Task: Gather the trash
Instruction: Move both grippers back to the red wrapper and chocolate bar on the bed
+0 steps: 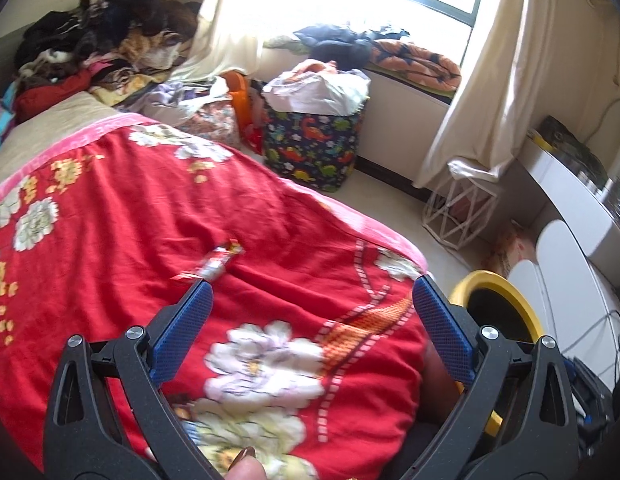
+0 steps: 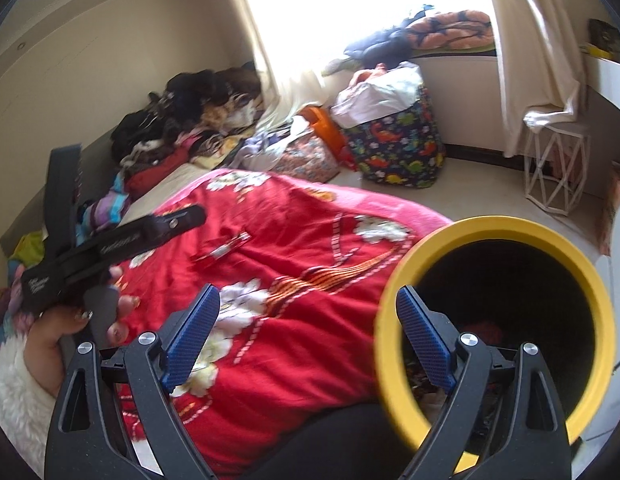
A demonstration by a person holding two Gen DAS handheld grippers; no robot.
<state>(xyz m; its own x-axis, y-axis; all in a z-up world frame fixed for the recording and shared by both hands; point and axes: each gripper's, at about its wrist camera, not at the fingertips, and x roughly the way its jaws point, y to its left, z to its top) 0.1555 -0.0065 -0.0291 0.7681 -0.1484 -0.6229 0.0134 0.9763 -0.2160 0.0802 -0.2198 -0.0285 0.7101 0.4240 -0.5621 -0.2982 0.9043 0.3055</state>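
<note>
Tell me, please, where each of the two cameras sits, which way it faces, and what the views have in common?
Left wrist: on the left gripper, open, facing across the red floral blanket toward the window; a thumb tip shows at the bottom.
Right wrist: on the right gripper, open, above the blanket's edge, close to the yellow-rimmed bin; the left hand holding its gripper shows at left.
Shared: blanket, wrapper, bin, dinosaur-print hamper.

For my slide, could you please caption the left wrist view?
Open left gripper hovers over red floral blanket, approaching a snack wrapper; yellow-rimmed bin at right.
</note>
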